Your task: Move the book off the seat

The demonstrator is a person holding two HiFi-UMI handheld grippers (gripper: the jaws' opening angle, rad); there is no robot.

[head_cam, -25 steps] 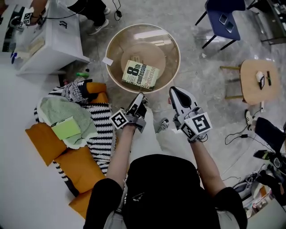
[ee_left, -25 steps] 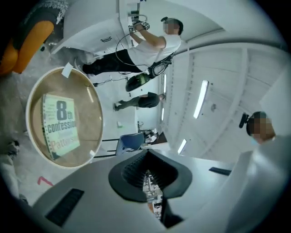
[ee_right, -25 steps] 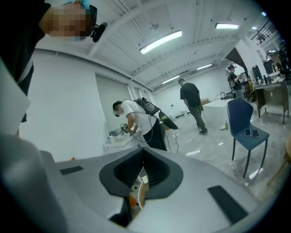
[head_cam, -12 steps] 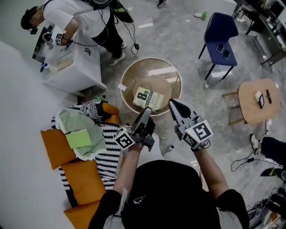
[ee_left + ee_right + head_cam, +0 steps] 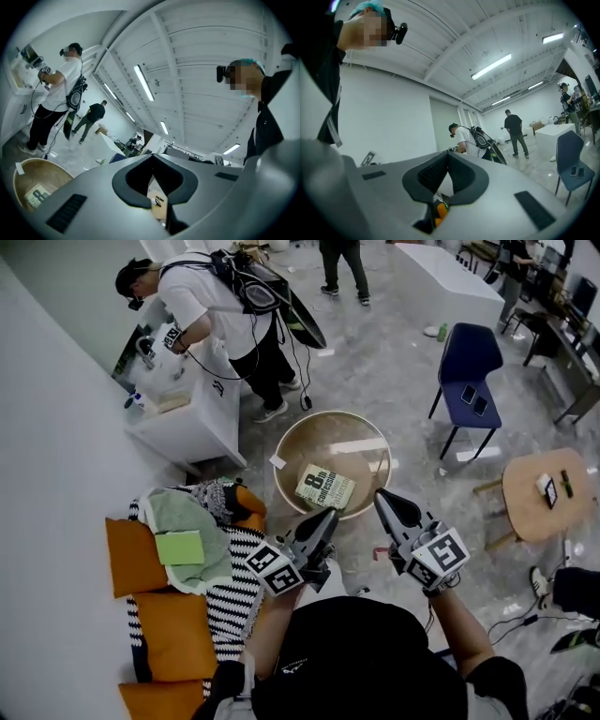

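Book point(image 5: 325, 487): lying flat on the round tabletop point(image 5: 330, 432), well apart from the orange-cushioned seat point(image 5: 129, 557), so the move reads as done, nothing evidently left; left tongs point(image 5: 329, 515) and right tongs point(image 5: 382, 495) both pressed together, pinching nothing, near the tabletop's edge.

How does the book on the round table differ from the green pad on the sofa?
The book has a pale cover with large dark print; the green pad is plain light green. The book lies on the hard round table; the green pad rests on a pale cloth on the sofa. Both lie flat with nothing on top.
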